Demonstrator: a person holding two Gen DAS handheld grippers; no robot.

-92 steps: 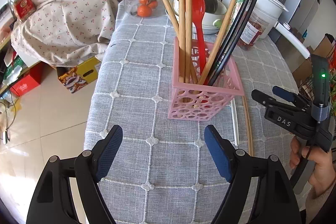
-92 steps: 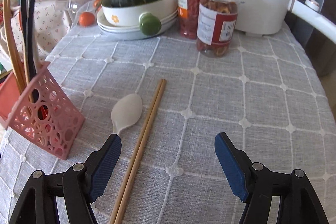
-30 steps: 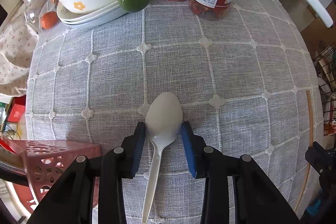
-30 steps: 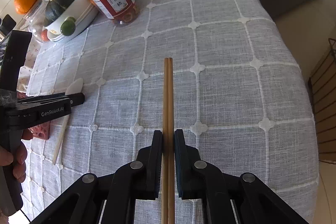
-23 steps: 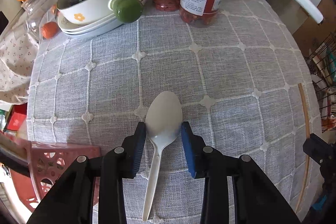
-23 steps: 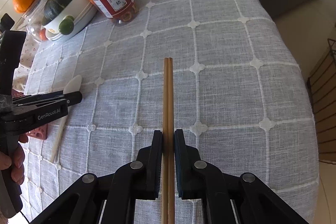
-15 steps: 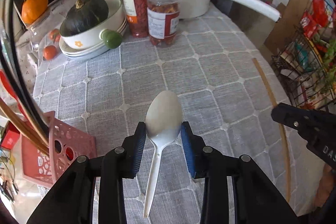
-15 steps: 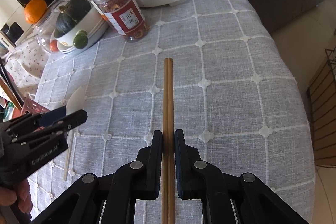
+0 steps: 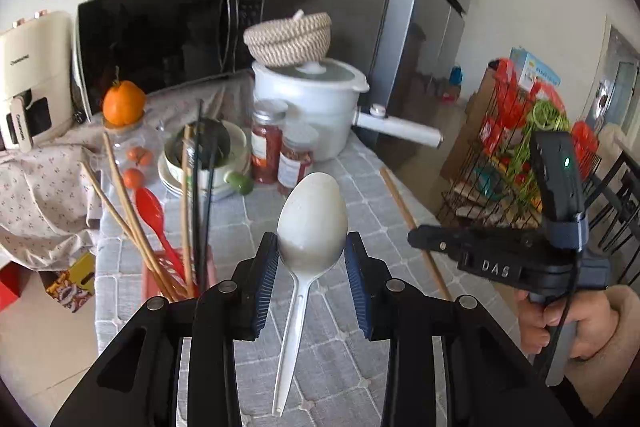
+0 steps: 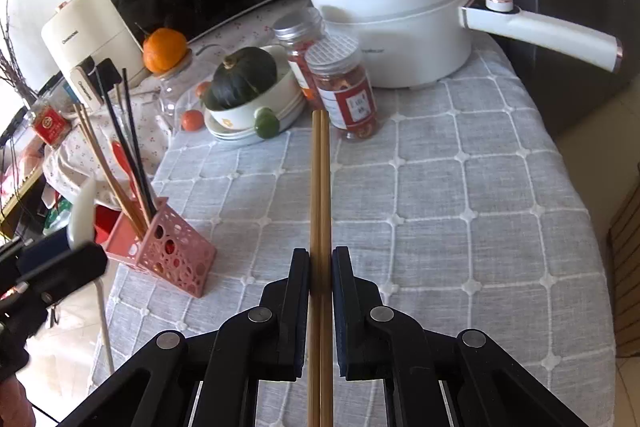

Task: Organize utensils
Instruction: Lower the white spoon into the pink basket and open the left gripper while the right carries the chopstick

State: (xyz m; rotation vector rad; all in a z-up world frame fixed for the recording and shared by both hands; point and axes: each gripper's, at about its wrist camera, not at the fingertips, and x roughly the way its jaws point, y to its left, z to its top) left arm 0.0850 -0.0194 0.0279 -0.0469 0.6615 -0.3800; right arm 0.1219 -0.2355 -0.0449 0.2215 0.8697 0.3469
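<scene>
The left gripper (image 9: 311, 251) is closed part-way on a white spoon (image 9: 310, 223), its pads pressing the sides of the bowl while the handle hangs down toward the camera, clear of the grey checked tablecloth (image 10: 460, 195). The right gripper (image 10: 320, 263) is clamped almost fully together on a pair of wooden chopsticks (image 10: 320, 187), which point forward above the table. The pink utensil basket (image 10: 168, 247) stands near the table's left edge, holding more chopsticks and a red spoon (image 9: 150, 209)
</scene>
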